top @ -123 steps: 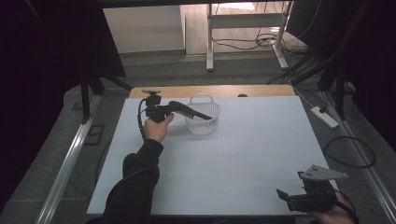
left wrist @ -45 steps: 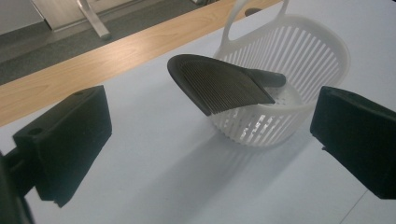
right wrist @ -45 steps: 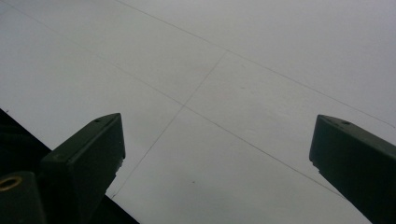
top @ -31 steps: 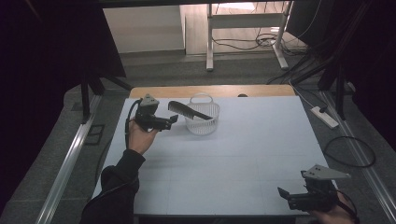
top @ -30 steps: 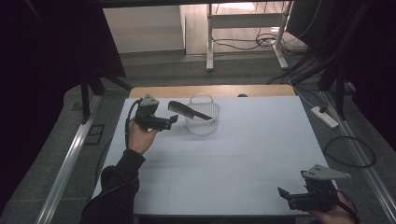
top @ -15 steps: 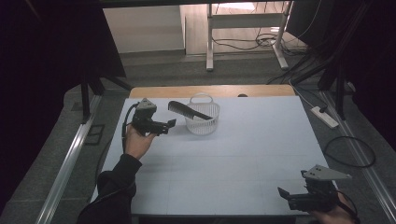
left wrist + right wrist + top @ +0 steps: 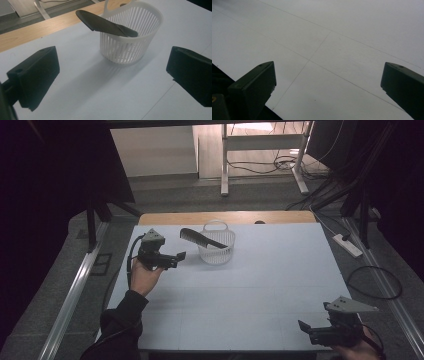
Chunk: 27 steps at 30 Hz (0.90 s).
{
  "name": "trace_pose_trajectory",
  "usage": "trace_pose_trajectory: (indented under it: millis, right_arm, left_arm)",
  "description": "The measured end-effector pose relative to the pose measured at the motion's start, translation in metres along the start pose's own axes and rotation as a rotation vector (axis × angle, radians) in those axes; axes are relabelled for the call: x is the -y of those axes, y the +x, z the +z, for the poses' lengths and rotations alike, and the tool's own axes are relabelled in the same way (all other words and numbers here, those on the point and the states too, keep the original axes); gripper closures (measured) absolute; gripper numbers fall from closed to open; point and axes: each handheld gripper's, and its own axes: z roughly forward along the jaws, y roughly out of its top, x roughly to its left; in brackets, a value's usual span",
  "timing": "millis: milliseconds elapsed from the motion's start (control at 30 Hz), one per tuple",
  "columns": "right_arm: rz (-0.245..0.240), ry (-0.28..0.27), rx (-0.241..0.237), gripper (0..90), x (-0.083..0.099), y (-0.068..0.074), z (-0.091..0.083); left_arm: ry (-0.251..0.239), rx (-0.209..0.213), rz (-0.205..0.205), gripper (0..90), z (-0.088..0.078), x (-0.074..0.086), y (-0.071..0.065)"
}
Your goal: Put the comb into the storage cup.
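A black comb point(image 7: 200, 238) point(image 7: 105, 23) lies slanted in a white slatted basket point(image 7: 217, 251) point(image 7: 130, 47), its toothed end sticking out over the rim to the left. My left gripper point(image 7: 179, 257) point(image 7: 112, 82) is held above the table to the left of the basket, open, with nothing between its jaws. My right gripper point(image 7: 303, 328) point(image 7: 327, 87) hovers at the table's near right corner, open and empty, over bare white tabletop.
The white table point(image 7: 260, 285) has a wooden strip point(image 7: 225, 217) along its far edge. A power strip point(image 7: 346, 245) and cables lie on the floor to the right. A metal rail point(image 7: 70, 295) runs along the left side.
My left gripper has drawn back to the left, away from the basket, leaving the comb resting in it. The right gripper has stayed in place.
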Motion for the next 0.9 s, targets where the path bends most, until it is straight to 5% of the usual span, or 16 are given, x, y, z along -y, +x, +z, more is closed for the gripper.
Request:
trace_pose_trajectory:
  millis: [900]
  right_arm:
    - [-0.005, -0.002, 0.016, 0.8, 0.000, 0.002, 0.000]
  left_arm:
    - [-0.015, 0.003, -0.006, 0.0, -0.027, 0.012, -0.012]
